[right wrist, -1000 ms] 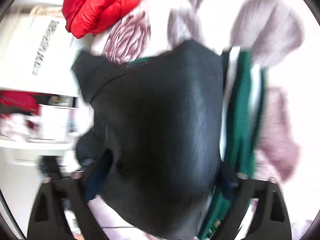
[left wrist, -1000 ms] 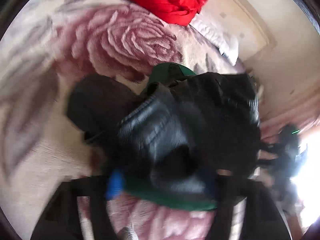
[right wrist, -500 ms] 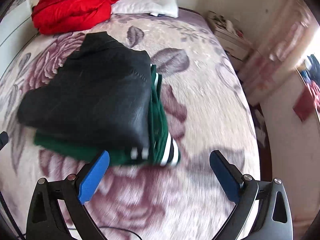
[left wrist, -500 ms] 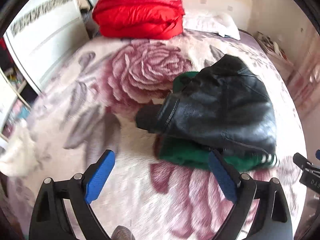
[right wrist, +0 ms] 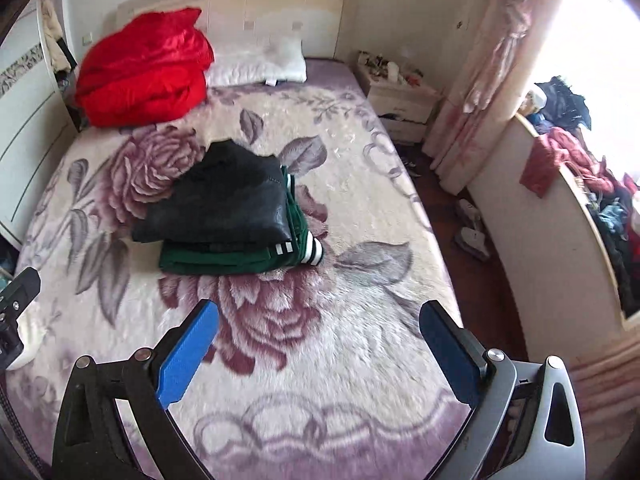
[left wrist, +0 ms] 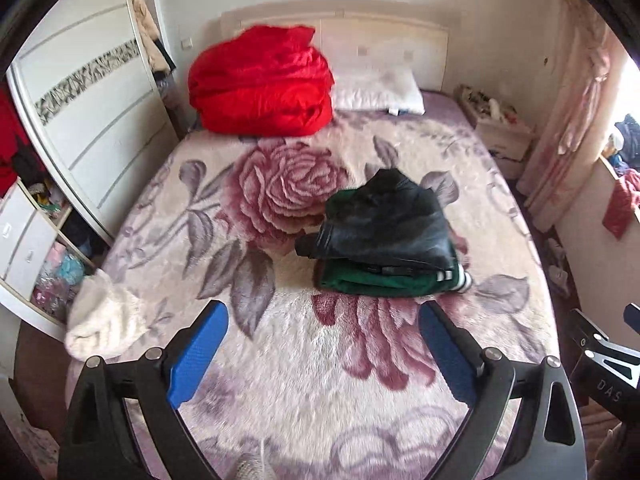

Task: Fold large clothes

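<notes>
A folded black leather jacket (left wrist: 384,220) (right wrist: 224,200) lies on top of a folded green garment with white stripes (left wrist: 372,280) (right wrist: 224,260), stacked in the middle of the rose-patterned bed blanket (left wrist: 320,380) (right wrist: 340,360). My left gripper (left wrist: 322,316) hangs open high above the bed's near end, with nothing between its blue pads. My right gripper (right wrist: 320,312) is likewise open and empty, well back from the stack. Part of the right gripper's body (left wrist: 600,360) shows at the right edge of the left wrist view.
A red duvet (left wrist: 260,84) and a white pillow (left wrist: 376,88) sit at the headboard. A fluffy white garment (left wrist: 104,320) lies on the bed's left edge. A wardrobe (left wrist: 80,100) stands left; a nightstand (right wrist: 400,100), a curtain and a cluttered ledge (right wrist: 580,184) stand right.
Both grippers have pulled up and back from the black jacket, which filled both views a second ago. The stack now lies free on the bed, far below.
</notes>
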